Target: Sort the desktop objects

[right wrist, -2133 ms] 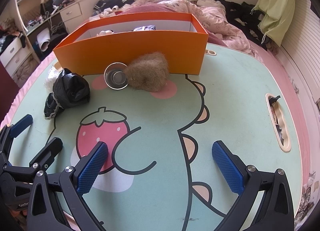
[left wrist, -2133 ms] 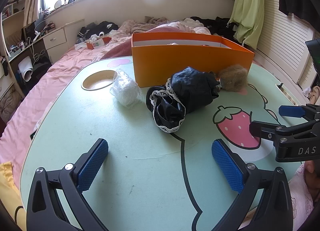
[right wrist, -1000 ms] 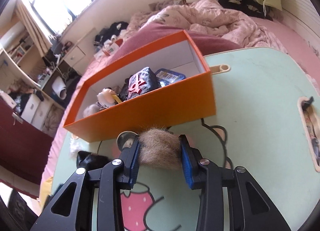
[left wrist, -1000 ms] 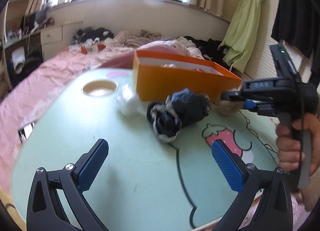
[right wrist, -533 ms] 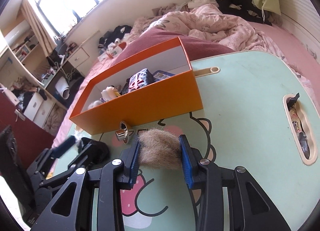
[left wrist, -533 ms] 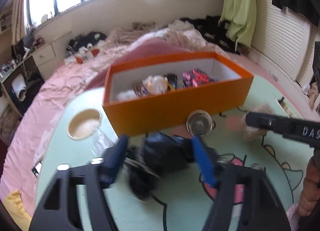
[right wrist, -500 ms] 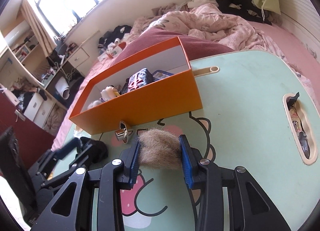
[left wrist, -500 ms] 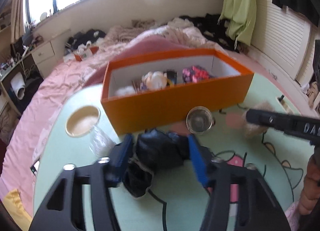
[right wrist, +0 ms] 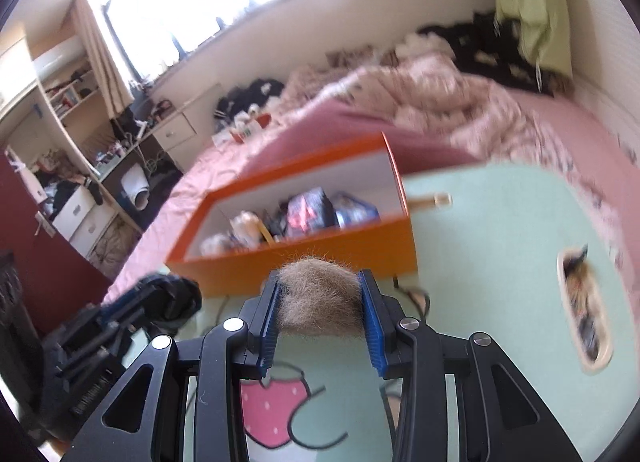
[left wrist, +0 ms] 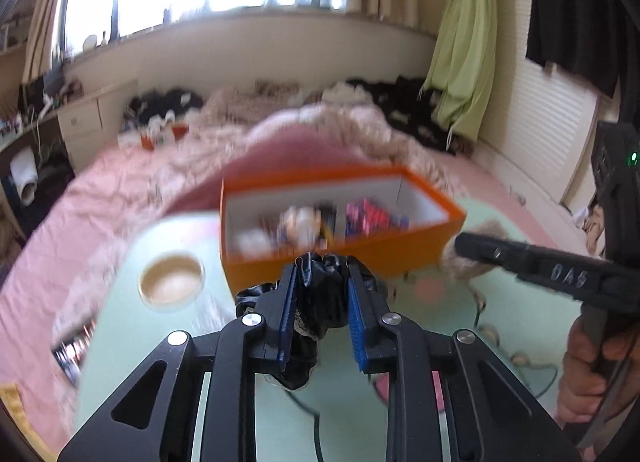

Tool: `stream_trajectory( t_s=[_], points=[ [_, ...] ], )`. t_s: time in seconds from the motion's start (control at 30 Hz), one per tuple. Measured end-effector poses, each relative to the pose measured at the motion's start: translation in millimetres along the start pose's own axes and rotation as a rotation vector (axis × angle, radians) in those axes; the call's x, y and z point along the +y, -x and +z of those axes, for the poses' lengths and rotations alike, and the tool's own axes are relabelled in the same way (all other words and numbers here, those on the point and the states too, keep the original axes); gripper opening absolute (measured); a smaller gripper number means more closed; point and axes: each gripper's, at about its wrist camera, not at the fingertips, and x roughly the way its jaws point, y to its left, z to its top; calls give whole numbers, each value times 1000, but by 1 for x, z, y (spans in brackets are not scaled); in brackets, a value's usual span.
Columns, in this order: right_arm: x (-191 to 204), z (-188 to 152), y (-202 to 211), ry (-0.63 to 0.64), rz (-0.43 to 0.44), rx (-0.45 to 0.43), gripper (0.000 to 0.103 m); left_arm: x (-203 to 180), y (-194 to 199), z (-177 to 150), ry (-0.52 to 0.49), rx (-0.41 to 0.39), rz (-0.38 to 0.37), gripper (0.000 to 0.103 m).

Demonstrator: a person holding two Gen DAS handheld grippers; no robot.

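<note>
Left gripper [left wrist: 322,282] clamped on crumpled black lace-trimmed cloth [left wrist: 320,298]; right gripper [right wrist: 320,302] clamped on tan fuzzy ball [right wrist: 318,300], before the orange cardboard box [right wrist: 320,258]

One orange box [right wrist: 328,262], one black lace-trimmed bundle [left wrist: 320,302], one brown fur ball [right wrist: 318,298], two grippers [left wrist: 321,316] [right wrist: 320,318]

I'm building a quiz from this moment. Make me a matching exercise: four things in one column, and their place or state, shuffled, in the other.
Things:
1. black cloth bundle
2. brown fuzzy ball
3. orange box
4. strawberry picture

Places or states:
A. printed on the green table
B. clamped in the left gripper
C. open-topped, with small items inside
D. clamped in the right gripper

Pairs: 1-B, 2-D, 3-C, 4-A
</note>
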Motion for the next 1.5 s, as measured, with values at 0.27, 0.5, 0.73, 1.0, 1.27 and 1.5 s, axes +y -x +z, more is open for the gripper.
stream_trajectory(
  t_s=[0.27,0.5,0.73,1.0,1.27,1.5],
  points=[
    [12,47,-16,59,-47,-58,36,16,-20,68,69,-45,-33,24],
    [8,67,-55,36,-54,-6,43,35,-64,75,185,59,-133,61],
    [-8,71,-41,-53,-13,-33,68,93,-31,58,353,17,-239,78],
    [3,32,-13,27,-17,17,74,62,11,-11,243,61,-68,80],
    [22,-39,-25,194,-163,202,79,18,-9,-76,145,213,50,80],
    [22,-71,-37,245,-243,267,96,19,-18,-89,128,255,213,87]
  ],
)
